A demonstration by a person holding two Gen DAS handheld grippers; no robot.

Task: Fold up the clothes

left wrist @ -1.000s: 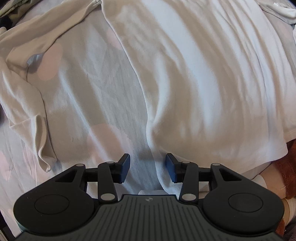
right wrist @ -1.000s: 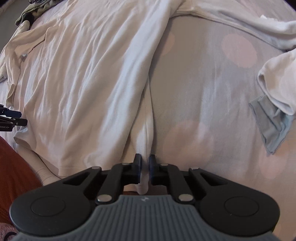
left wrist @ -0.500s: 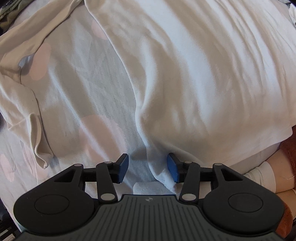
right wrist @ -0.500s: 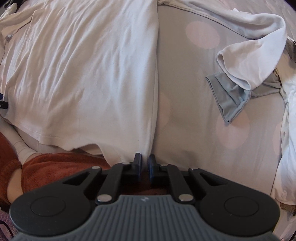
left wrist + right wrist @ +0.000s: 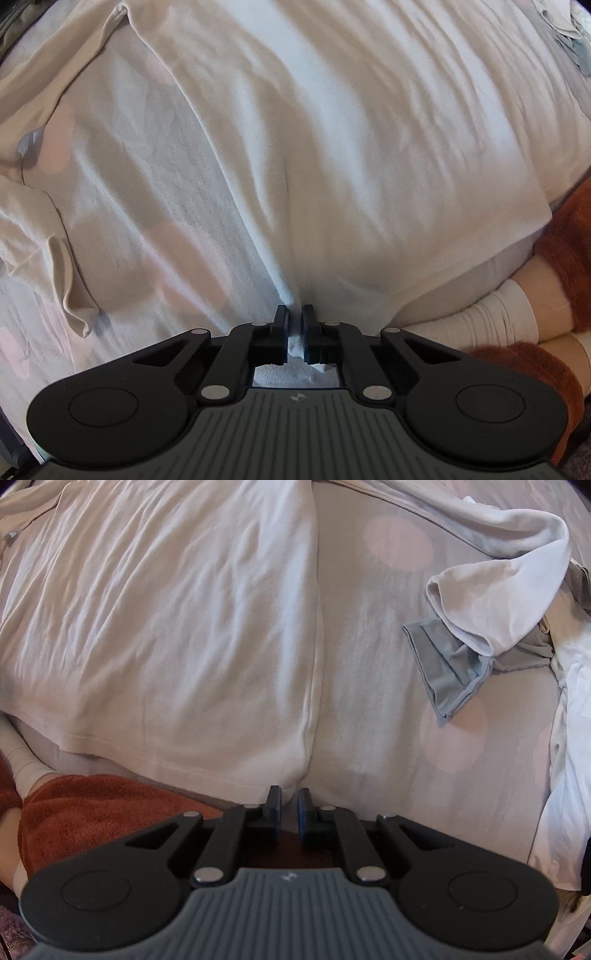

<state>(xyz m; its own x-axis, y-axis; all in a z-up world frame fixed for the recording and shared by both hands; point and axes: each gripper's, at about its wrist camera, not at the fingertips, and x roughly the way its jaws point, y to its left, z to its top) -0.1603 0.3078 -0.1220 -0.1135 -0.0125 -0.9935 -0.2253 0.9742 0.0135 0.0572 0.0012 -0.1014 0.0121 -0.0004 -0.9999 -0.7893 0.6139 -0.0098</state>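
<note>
Bed [image 5: 369, 701] spread with white shirt [image 5: 351, 147], hem toward the near edge. Left gripper [image 5: 294, 325] clamped on one hem corner; right gripper [image 5: 289, 812] nearly together at the other corner, cloth between not discernible. Next, likely: lifting hem toward collar, evenly.

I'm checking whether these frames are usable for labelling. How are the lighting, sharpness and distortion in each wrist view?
Left wrist view: soft, even light, strong fisheye bulge, white shirt slightly soft, left gripper sharp and dark. Right wrist view: same barrel distortion with dark corners, dotted bedsheet clear, shirt seam crisp, no glare, right gripper sharp.
</note>
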